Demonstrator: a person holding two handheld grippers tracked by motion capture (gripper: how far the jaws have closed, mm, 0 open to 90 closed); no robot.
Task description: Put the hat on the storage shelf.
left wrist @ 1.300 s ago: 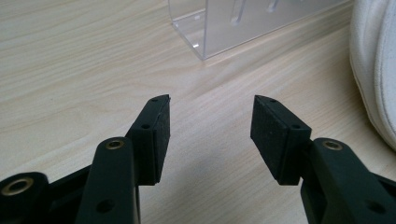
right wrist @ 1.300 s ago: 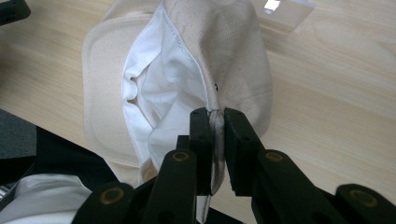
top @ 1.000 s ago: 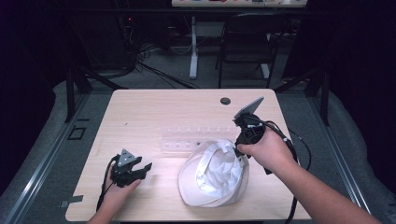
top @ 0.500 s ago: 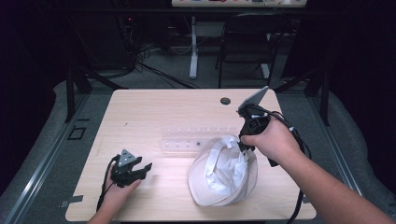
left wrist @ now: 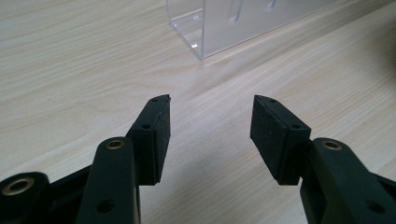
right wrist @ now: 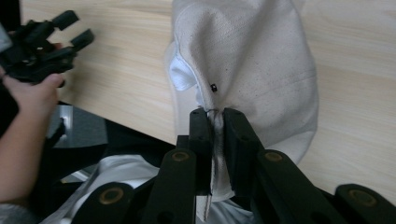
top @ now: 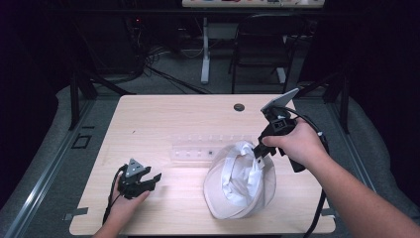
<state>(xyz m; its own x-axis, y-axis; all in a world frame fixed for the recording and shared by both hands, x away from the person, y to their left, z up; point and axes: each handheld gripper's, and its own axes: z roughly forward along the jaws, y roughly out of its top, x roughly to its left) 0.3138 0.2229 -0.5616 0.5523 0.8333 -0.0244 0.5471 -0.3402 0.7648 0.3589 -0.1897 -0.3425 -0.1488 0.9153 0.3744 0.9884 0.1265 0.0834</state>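
A cream-white cap (top: 240, 183) with a white lining hangs tilted over the table's front right part. My right gripper (top: 258, 151) is shut on its rim and holds that edge up. In the right gripper view the jaws (right wrist: 215, 116) pinch the cap's (right wrist: 261, 60) fabric edge between them. My left gripper (top: 154, 178) rests low at the front left, open, with nothing between its pads (left wrist: 210, 126). A clear plastic rack (top: 208, 148) lies at mid table, left of the cap; its corner (left wrist: 219, 28) shows ahead of the left jaws.
The wooden table (top: 163, 119) has a dark round hole (top: 239, 107) near its far edge. Cables trail from both grippers toward the front edge. A chair (top: 262, 49) and stand legs are on the floor beyond the table.
My right gripper has risen and shifted right with the cap's rim, so the cap has tipped up from lying flat. The left gripper has stayed put.
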